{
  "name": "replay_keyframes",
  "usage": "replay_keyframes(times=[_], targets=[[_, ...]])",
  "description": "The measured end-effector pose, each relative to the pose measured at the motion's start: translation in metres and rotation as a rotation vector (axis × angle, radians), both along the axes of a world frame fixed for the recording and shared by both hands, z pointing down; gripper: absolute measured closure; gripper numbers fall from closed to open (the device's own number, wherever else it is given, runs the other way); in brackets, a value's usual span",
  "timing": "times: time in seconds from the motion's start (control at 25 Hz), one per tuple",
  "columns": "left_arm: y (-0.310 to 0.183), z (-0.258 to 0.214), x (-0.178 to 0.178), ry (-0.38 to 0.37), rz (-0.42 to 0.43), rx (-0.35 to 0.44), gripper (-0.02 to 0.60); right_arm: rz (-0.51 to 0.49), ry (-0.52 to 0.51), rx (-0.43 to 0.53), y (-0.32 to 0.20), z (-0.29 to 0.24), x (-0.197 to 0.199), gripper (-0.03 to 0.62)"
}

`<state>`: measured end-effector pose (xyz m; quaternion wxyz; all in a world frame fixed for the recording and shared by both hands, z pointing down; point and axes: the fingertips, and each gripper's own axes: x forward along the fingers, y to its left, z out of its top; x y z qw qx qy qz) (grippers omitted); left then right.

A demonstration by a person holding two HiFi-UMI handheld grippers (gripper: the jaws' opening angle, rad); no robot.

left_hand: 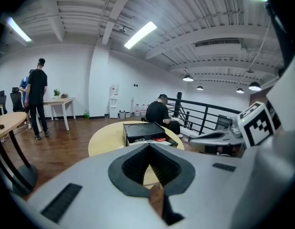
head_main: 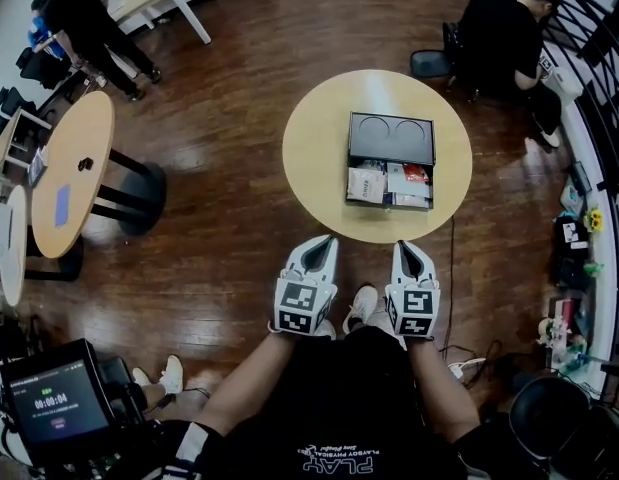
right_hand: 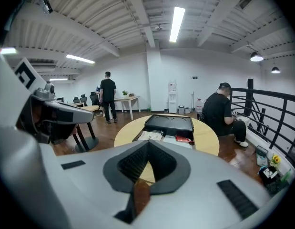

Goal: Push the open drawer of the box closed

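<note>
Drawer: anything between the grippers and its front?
Nothing visible. The left gripper and right gripper, both shut, hover short of the table; only its bare top lies between them and the open drawer.

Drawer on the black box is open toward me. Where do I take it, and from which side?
Take the drawer's front panel at its middle, coming from your side of the table. The drawer sticks out of the box toward you, so a centred push straight away from you, with the jaws shut, should probably run it in without skewing.
</note>
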<state>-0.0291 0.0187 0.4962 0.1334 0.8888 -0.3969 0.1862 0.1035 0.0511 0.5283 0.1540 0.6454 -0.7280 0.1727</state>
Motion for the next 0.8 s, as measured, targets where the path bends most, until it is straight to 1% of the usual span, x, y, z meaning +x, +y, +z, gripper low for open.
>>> replay_keyframes(times=[0.16, 0.32, 0.4, 0.52, 0.64, 0.8], targets=[[-0.010, 0.005, 0.004, -0.026, -0.036, -0.017, 0.586, -0.013, -0.011, -0.024, -0.016, 0.008, 0.012, 0.589], [-0.019, 0.001, 0.009, 0.015, -0.074, -0.071, 0.586, -0.050, -0.016, -0.078, -0.028, 0.023, 0.010, 0.589], [-0.024, 0.001, 0.012, 0.007, -0.077, -0.071, 0.586, -0.065, -0.020, -0.084, -0.034, 0.027, 0.008, 0.589], [-0.029, 0.003, 0.013, -0.001, -0.085, -0.076, 0.585, -0.047, -0.032, -0.100, -0.040, 0.034, 0.010, 0.589], [-0.037, 0.003, 0.014, 0.019, -0.100, -0.088, 0.586, -0.028, -0.009, -0.142, -0.046, 0.047, 0.016, 0.589], [-0.051, 0.009, 0.017, 0.035, -0.093, -0.090, 0.586, -0.024, -0.003, -0.167, -0.054, 0.059, 0.016, 0.589]])
